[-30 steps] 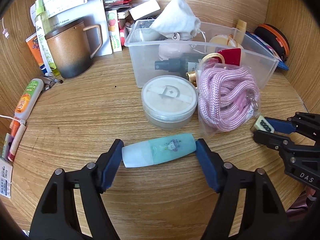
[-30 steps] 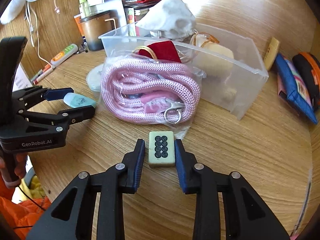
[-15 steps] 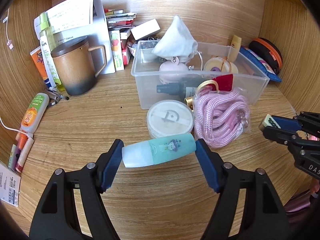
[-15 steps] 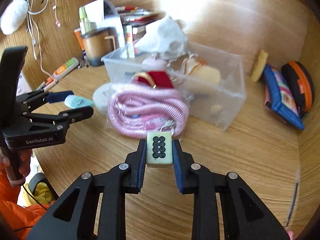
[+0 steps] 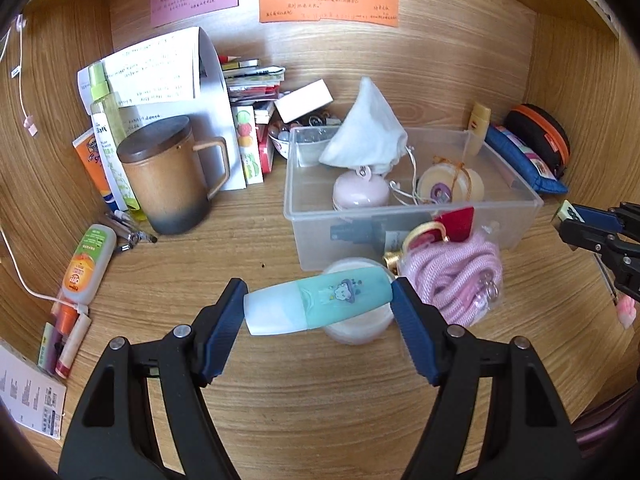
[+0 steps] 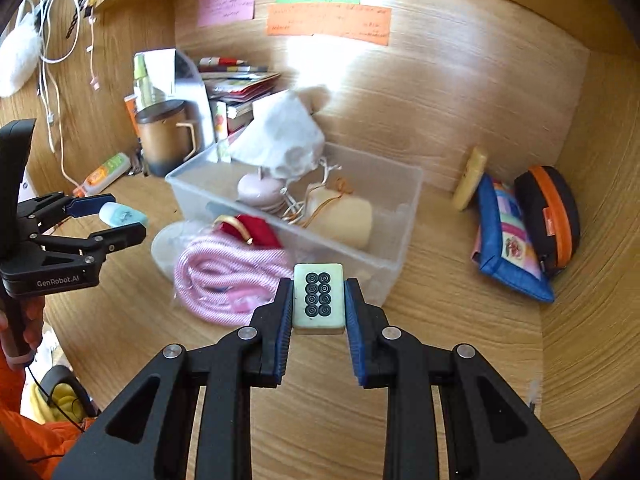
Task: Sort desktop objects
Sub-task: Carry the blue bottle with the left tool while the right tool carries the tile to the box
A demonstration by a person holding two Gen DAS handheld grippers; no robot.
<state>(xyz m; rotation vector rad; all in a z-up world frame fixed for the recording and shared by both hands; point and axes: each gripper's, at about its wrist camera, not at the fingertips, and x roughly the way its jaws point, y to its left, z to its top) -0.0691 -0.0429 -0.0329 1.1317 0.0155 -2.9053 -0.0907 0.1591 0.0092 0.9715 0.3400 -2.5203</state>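
Note:
My left gripper (image 5: 318, 306) is shut on a teal and white bottle (image 5: 316, 304), held lengthwise above the desk in front of a clear plastic bin (image 5: 412, 224). It also shows in the right wrist view (image 6: 120, 216). My right gripper (image 6: 319, 300) is shut on a mahjong tile (image 6: 319, 296) with black circles, held above the desk near the bin's (image 6: 392, 256) front corner. The tile shows at the right edge of the left wrist view (image 5: 566, 212). The bin holds a white cloth pouch (image 5: 366, 128), a pink round case (image 5: 360, 196) and a tape roll (image 5: 450, 186).
A bagged pink rope (image 5: 456, 280) and a round powder jar (image 5: 358, 328) lie before the bin. A brown lidded mug (image 5: 168, 180), bottles, books and a sunscreen tube (image 5: 86, 264) stand left. A blue pouch (image 6: 508, 240) and an orange-black case (image 6: 550, 216) lie right.
Both grippers have risen and pulled back from the desk with the bottle and the tile in them. The bin and rope now look lower and farther off.

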